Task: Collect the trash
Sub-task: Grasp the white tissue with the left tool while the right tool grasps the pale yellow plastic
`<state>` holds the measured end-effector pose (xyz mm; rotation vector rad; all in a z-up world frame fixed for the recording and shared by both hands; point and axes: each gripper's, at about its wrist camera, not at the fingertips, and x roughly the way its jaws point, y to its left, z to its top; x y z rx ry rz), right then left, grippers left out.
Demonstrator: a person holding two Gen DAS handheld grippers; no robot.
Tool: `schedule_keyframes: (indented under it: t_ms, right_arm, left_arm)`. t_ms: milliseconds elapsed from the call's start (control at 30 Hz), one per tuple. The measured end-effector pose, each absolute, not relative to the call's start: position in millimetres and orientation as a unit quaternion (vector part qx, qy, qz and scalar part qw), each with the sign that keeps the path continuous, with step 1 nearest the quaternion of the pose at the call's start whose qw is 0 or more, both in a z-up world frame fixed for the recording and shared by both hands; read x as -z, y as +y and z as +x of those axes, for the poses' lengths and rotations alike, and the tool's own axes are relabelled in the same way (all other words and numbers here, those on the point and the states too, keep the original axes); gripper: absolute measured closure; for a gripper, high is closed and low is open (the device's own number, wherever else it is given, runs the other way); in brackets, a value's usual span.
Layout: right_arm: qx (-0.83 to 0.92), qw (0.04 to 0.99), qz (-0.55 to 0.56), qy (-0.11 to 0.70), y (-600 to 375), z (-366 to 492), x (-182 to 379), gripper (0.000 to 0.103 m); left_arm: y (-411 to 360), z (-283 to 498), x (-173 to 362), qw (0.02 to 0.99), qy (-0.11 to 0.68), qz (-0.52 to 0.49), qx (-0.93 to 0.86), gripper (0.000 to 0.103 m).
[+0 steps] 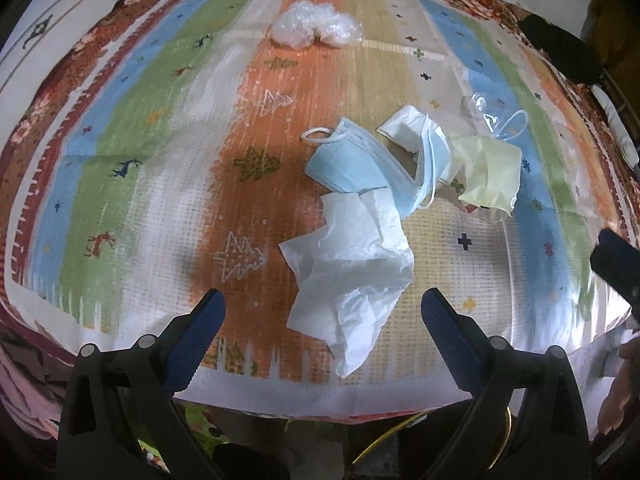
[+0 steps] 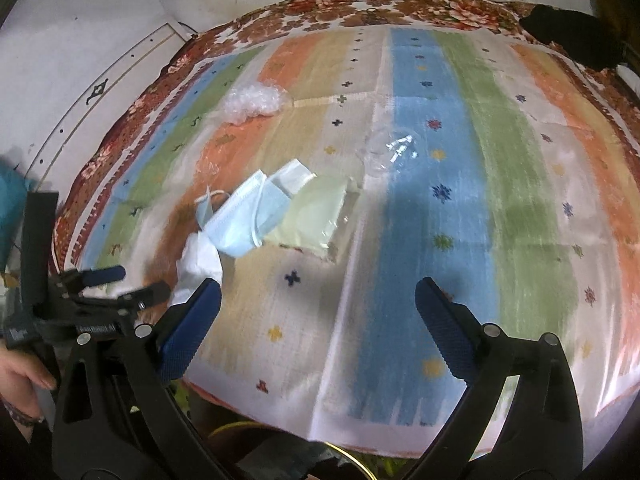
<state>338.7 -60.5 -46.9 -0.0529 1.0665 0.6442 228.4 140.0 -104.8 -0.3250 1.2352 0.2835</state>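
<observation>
Trash is lying in a loose heap on the striped, plastic-covered tablecloth [image 1: 132, 168], toward the middle of the table. Nearest the left gripper [image 1: 323, 312] a crumpled white tissue [image 1: 352, 268] is spreading over the orange and tan stripes, its lower tip reaching down between the spread blue-padded fingers [image 1: 200, 336] without being pinched by them. Just beyond it, and touching its upper edge, a light blue face mask [image 1: 352, 164] is lying with one ear loop curling out to the left. Against the mask's right side a pale yellow wrapper [image 1: 490, 176] is sitting, with a folded white piece [image 1: 404, 128] behind them and a crushed clear plastic piece [image 1: 486, 114] at the far right of the heap. Well apart, near the far edge of the cloth, a wad of crinkled clear film [image 1: 316, 26] is resting on its own. The right gripper [image 2: 318, 312] is hovering over the near edge of the table with its fingers [image 2: 444, 328] standing wide apart and holding nothing; from its view the heap is sitting ahead and to the left, and the left gripper is showing at the left border beside the tissue. A dark object [image 2: 572, 36] is sitting at the far right corner of the table.
</observation>
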Motion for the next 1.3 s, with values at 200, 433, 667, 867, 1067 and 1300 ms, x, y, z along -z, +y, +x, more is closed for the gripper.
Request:
schedule_keyframes:
  t_ms: [200,433,667,867,1067,1300]
  right_arm:
    - [-0.307,0.805,-0.026,0.507,-37.0,354.9,55.9,0.016]
    - [-0.289,0.794,-0.024,0.534,-25.3,378.2,81.2,0.028]
    - [-0.286,0.786,-0.035,0.547,-13.8,393.5,102.7,0.046]
    - [-0.291,0.781,-0.043,0.552,-4.4,395.0,109.8,0.066]
    - [-0.306,0.77,-0.049,0.558,2.2,393.5,121.0,0.092]
    - [-0.317,0.774,-0.046,0.547,-5.5,385.3,102.0,0.099]
  left_arm:
    - [139.6,236.6,107.3,0.794,0.576,-0.154,-0.117,0.012]
    - [133.6,247.4,122.0,0.786,0.593,-0.142,-0.1,0.024]
    - [136.5,257.9,124.5,0.786,0.592,-0.152,-0.089,0.032]
    - [135.8,263.4,130.4,0.787,0.593,-0.153,-0.074,0.034]
    - [134.7,272.7,145.6,0.779,0.609,-0.136,-0.059,0.073]
    - [145.5,266.4,111.4,0.796,0.579,-0.166,-0.06,0.1]
